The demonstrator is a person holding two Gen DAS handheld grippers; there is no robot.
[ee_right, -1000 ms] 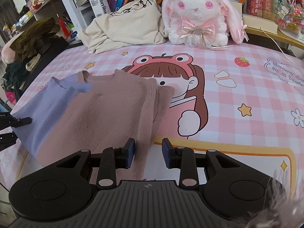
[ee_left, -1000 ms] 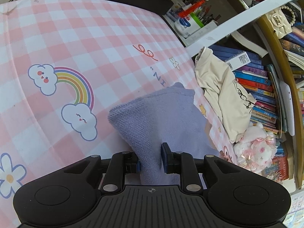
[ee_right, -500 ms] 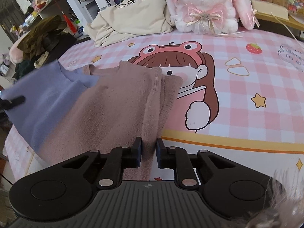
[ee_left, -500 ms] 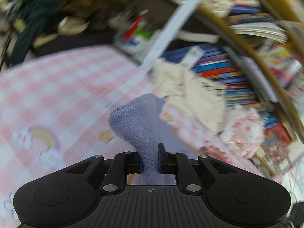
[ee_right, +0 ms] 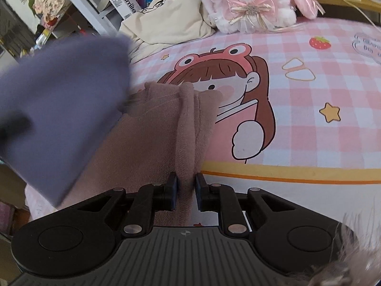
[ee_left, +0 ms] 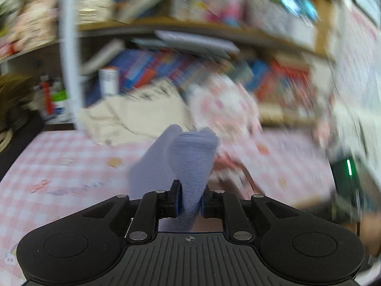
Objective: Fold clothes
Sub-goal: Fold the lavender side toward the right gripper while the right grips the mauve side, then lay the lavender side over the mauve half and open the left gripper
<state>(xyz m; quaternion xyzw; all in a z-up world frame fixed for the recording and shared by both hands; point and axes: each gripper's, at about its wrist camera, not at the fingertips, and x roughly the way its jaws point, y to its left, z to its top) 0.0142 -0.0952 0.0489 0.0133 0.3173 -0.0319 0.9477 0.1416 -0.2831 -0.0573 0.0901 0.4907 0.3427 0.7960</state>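
Lavender knit panel (ee_right: pixel 59 109) of one two-tone garment hangs raised at the left, its bunched edge clamped in the left tongs (ee_left: pixel 189 202). Beside it the mauve panel (ee_right: pixel 152 143) lies on the pink checked bed cover (ee_right: pixel 309 143), a ridge of it pinched between the right tongs (ee_right: pixel 186 191). Behind sit one cream tote bag (ee_right: pixel 171 16) and, further right, one white plush rabbit (ee_right: pixel 252 0).

Black ribbed tool (ee_left: pixel 189 202), silver screws
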